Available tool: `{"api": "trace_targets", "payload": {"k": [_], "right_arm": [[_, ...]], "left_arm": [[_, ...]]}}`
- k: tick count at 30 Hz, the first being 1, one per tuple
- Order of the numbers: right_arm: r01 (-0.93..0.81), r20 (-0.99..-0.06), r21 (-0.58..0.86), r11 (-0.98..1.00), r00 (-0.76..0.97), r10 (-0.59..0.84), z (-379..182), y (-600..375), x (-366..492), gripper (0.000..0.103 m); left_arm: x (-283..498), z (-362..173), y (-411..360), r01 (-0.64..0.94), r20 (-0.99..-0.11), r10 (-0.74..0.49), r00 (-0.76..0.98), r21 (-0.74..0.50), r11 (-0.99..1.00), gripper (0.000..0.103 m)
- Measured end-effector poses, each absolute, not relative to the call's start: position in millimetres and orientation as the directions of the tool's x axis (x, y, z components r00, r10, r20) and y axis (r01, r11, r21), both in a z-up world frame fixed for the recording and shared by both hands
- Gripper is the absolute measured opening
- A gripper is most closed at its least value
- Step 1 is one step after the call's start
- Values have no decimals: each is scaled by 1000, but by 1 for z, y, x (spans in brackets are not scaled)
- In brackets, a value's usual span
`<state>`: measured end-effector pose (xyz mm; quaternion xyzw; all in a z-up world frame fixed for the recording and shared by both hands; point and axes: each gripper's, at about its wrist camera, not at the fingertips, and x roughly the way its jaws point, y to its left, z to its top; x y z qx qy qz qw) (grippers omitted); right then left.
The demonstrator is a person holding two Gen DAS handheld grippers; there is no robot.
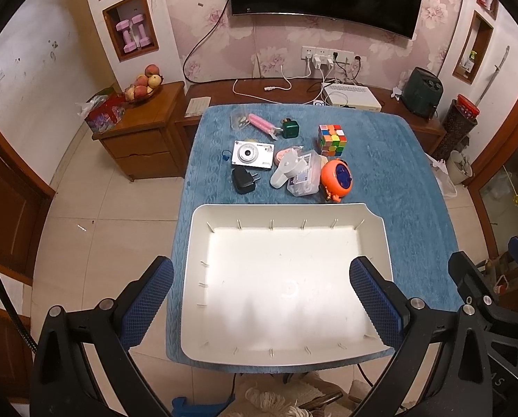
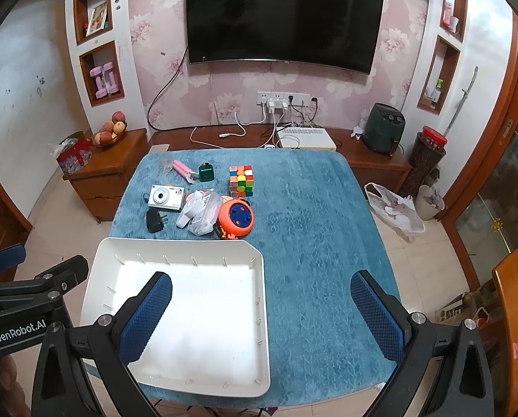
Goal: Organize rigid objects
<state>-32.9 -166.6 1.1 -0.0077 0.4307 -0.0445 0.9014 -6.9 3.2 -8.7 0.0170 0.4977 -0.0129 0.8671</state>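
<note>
A white tray (image 1: 377, 239) sits empty at the near end of the blue-covered table (image 1: 397, 173); it also shows in the right wrist view (image 2: 264, 312). Beyond it lie a white camera (image 1: 253, 154), a black plug adapter (image 1: 244, 180), an orange round toy (image 1: 337, 176), a clear plastic box (image 1: 305, 173), a colour cube (image 1: 331, 139), a green bottle (image 1: 290, 128) and a pink item (image 1: 261, 124). My left gripper (image 1: 262, 299) is open above the tray. My right gripper (image 2: 260, 312) is open above the tray's right edge.
A wooden cabinet (image 1: 144, 128) with a fruit bowl (image 1: 144, 85) stands left of the table. A low TV bench with cables and a white box (image 1: 351, 96) runs behind it. A bin (image 2: 429, 201) and a plastic bag (image 2: 394, 210) are on the floor at the right.
</note>
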Motion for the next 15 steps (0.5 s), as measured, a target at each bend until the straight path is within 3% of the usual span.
{"api": "trace_targets", "payload": {"k": [15], "right_arm": [[76, -777, -51, 996, 624, -87, 1, -167, -33, 103]], "left_arm": [[-6, -9, 3, 39, -865, -4, 502, 18, 999, 101]]}}
